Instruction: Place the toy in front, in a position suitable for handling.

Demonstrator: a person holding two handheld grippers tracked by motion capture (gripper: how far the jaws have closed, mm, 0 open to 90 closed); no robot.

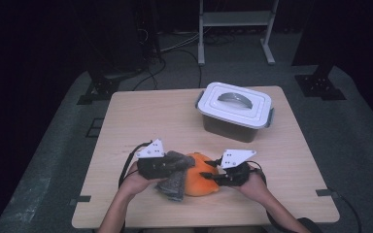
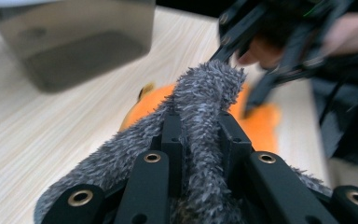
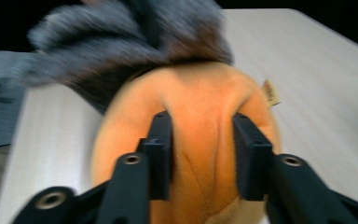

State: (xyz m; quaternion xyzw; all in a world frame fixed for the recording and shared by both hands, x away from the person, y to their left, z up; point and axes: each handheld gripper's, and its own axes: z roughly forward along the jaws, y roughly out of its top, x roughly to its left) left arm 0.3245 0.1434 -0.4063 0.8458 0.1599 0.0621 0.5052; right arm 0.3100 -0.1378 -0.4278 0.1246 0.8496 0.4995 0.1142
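- Lowest in the high view, a person's 2 forearms come in from the bottom edge, each hand carrying 1 black two-jaw claw topped by a grey three-cornered plate.
- The left claw, left of centre in the high view, is clamped on the fuzzy grey cloth; in the left gripper view its jaws stand close together with a ridge of the grey pile squeezed up between them, probably to keep that piece pinned while the other side is worked.
- The right claw, just right of centre, points inward at the soft orange plush pad. In the right gripper view its jaws stand part-way in, with a fold of orange fabric bulging between them and the pads pressing its sides, so I judge it a grip on the orange pad.
- The 2 fabric things lie touching at the near middle of the pale wooden desk, grey lapping over the left of the orange; holding 1 in each claw looks like a way to pull them apart or fold them.
- Farther back, upper right of centre, stands a grey plastic storage box with a white clip-on lid, shut and well apart from the claws.
- Beyond the desk, a white metal stand rises on the dark floor.
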